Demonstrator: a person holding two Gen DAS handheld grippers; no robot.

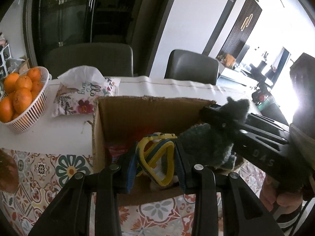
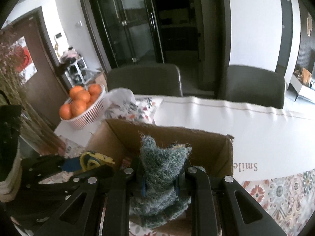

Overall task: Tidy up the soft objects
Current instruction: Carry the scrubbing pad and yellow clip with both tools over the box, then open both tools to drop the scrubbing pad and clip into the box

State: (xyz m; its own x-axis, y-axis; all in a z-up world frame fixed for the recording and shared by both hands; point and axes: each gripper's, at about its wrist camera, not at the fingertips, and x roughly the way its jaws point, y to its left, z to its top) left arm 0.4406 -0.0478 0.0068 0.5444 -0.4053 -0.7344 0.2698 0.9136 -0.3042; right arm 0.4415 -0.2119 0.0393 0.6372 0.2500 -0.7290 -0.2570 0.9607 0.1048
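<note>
Both grippers hang over the open cardboard box [image 1: 149,112] on the surface, likely because it collects the soft things. The left gripper [image 1: 155,163] has its fingers clamped on a yellow and blue strap loop [image 1: 157,157] above the box's near side. Just to its right, the right gripper [image 2: 160,179] pinches a grey-green fuzzy cloth [image 2: 161,177], poised to drop in

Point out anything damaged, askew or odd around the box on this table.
The cardboard box has a ragged, torn top rim with no flaps, frayed at its left corner. Behind it, a tissue sticks up crumpled from the floral tissue pouch. Nothing looks spilled.
</note>
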